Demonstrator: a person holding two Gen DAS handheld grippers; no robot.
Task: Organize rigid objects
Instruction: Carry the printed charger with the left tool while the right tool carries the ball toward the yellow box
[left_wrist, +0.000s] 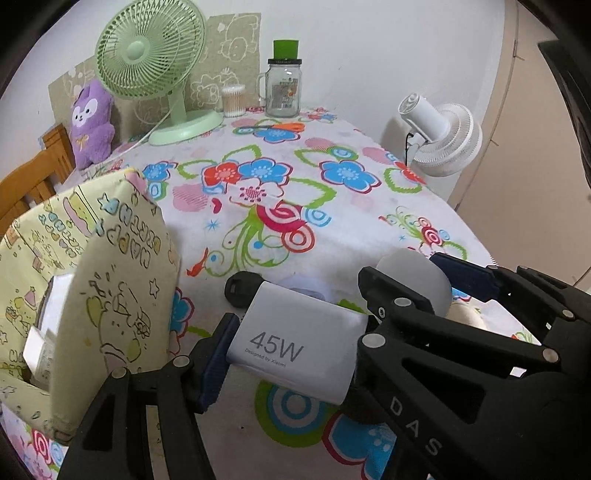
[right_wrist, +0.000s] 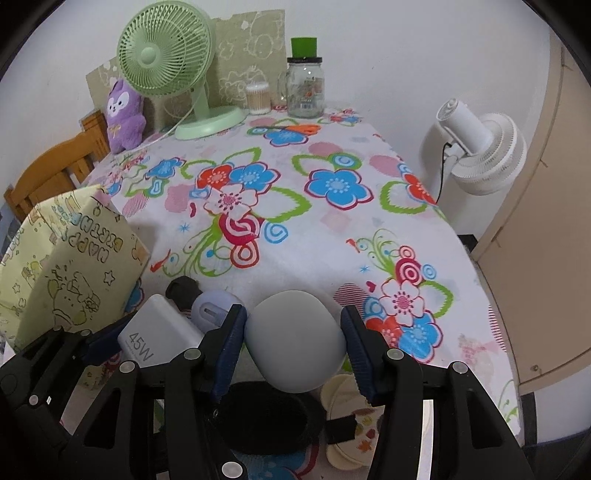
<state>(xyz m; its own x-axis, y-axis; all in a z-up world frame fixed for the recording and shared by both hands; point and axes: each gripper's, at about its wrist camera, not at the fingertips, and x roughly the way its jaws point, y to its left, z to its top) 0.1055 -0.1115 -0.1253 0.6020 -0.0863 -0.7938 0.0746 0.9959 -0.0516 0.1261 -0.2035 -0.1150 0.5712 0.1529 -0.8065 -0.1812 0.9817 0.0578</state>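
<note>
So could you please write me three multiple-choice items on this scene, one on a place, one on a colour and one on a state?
1. Where does the green desk fan stand?
A. at the far end of the table
B. on the floor
C. inside the yellow bag

2. What colour is the plush toy?
A. orange
B. purple
C. black

3. What does the left gripper hold?
A. nothing
B. the glass jar
C. the white 45W charger

Answers:
1 A, its base rests on the flowered tablecloth near the wall.
2 B, its body is purple with a white face.
3 C, the blue pads press both sides of the charger, while the right gripper grips the pale grey rounded object.
</note>
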